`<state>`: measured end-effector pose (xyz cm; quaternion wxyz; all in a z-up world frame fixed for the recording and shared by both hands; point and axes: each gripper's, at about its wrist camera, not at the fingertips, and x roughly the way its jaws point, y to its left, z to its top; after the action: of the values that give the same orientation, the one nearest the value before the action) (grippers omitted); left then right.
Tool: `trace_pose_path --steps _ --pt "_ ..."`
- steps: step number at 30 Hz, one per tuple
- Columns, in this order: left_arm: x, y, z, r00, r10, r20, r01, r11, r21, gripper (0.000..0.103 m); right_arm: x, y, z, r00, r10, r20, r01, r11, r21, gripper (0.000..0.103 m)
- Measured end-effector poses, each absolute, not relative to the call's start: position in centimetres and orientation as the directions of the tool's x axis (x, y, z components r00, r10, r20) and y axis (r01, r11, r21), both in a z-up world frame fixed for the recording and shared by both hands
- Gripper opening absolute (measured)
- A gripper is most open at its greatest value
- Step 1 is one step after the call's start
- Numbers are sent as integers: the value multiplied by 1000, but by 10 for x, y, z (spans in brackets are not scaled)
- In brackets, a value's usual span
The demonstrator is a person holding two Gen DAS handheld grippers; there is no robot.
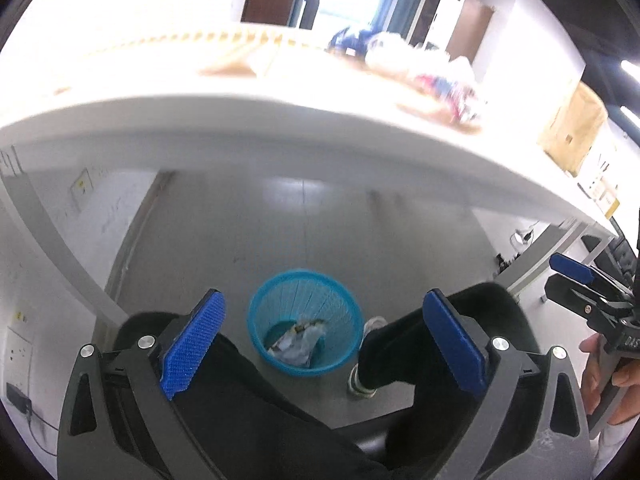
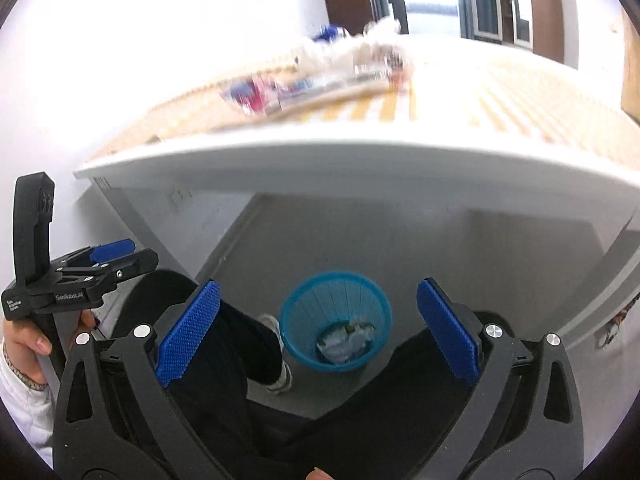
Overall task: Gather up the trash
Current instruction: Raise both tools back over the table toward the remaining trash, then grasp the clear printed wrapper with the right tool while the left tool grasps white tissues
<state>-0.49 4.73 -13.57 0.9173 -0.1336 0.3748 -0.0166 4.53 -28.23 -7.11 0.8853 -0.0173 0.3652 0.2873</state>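
Observation:
A blue mesh wastebasket (image 1: 305,322) stands on the grey floor under the table, with crumpled wrappers (image 1: 298,340) at its bottom. The right wrist view shows the same basket (image 2: 335,322) holding trash (image 2: 346,342). My left gripper (image 1: 324,344) hangs above the basket, open, nothing between its blue pads. My right gripper (image 2: 318,330) is also open and empty above the basket. More trash, blurred wrappers (image 1: 448,88), lies on the table top (image 1: 280,112); in the right wrist view these wrappers (image 2: 276,90) are near the table's edge. Each gripper shows at the side of the other's view.
The white table edge (image 2: 360,156) runs across above both grippers. A person's black-trousered legs (image 1: 400,352) and a white shoe (image 1: 374,326) flank the basket. A cardboard box (image 1: 576,128) stands at the table's right end. Table legs (image 1: 52,248) slant down at the left.

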Motion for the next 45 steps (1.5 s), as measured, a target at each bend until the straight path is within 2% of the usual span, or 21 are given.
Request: trace_pose_path --steps 7,13,21,26,33,36,38,42,45 --pt "-11 59 -101 782 -144 -606 -60 951 -303 97 60 -284 -30 636 509 -580 -505 843 186 94" --pt "-13 73 -82 807 -123 -577 -78 947 -311 97 89 -287 -8 677 503 -538 -471 857 208 94" --pt "-3 82 -57 834 -99 -543 -72 956 -285 97 127 -277 -1 693 490 -528 -449 867 216 94" --pt "13 79 -42 840 -139 -525 -30 953 -300 97 155 -268 -2 689 486 -537 -434 871 231 90" --pt "49 57 -19 840 -198 -505 44 953 -299 97 192 -254 -11 664 483 -571 -417 873 253 80" --pt "67 49 -12 832 -227 -507 73 949 -306 97 202 -250 -15 639 494 -590 -418 867 273 73" --pt "78 43 -7 825 -241 -511 89 949 -303 97 206 -246 -19 635 487 -600 -419 869 263 65" --pt "106 27 0 803 -256 -538 118 953 -278 97 210 -245 -26 625 480 -615 -411 873 264 57" --pt "124 14 1 780 -273 -564 142 954 -266 97 209 -244 -26 623 477 -620 -420 872 249 45"
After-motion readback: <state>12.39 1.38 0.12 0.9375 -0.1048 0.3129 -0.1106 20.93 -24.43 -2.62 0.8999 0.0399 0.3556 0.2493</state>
